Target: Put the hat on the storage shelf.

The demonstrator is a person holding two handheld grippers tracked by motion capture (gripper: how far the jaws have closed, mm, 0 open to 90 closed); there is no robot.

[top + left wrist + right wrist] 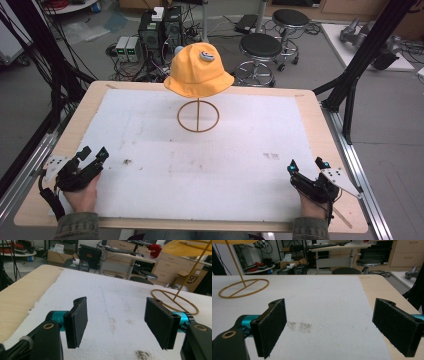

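While both tongs rest wide apart at the near corners, left gripper point(92, 156) and right gripper point(306, 166), the yellow fabric bucket hat point(199, 70) sits atop its wire stand point(198, 116) mid-table; likely best to reach for opposite brim edges evenly

A soft yellow cloth bucket hat point(199, 71) sits on a thin, smooth wire stand point(198, 117). Beneath the stand lies a matt, slightly fuzzy white mat point(200, 160), smudged with dark marks, on a pale wood-grain table point(95, 98). The jaws' pads point(77, 322) look black and rough-textured.
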